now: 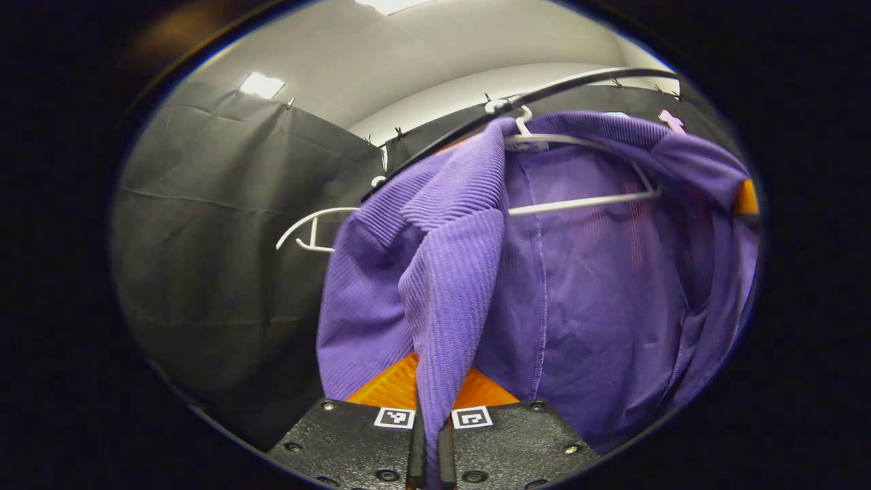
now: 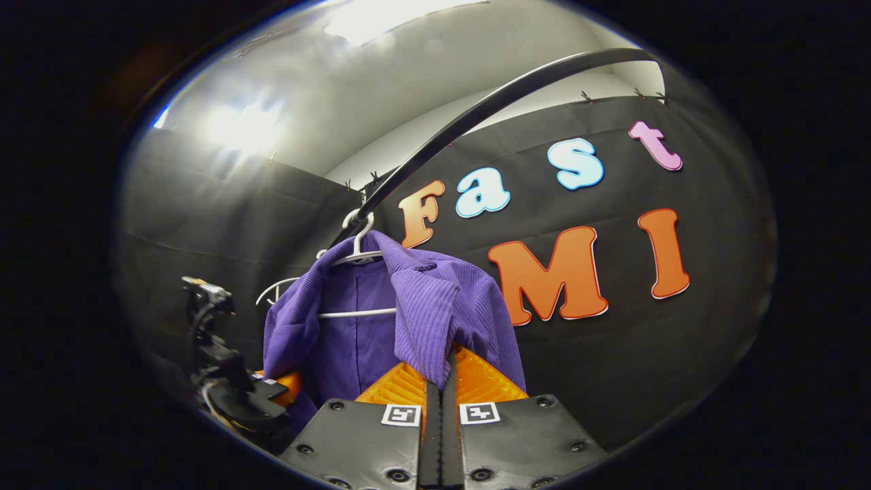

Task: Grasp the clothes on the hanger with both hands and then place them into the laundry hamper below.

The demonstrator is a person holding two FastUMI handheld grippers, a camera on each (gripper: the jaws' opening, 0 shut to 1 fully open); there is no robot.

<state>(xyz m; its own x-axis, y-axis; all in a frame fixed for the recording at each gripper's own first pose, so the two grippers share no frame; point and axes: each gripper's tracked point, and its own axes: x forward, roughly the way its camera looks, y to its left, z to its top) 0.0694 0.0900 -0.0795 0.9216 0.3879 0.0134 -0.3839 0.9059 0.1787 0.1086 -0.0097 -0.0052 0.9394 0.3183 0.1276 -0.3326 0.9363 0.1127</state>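
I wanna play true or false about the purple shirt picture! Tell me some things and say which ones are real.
1. The purple garment hangs on a white hanger. True.
2. The left gripper is wide open, holding nothing. False: its fingers pinch a fold of the garment.
3. The hanger hooks over a dark rail. True.
4. The garment lies in a hamper. False: it is up on the hanger.
5. The right gripper is shut on the garment. True.
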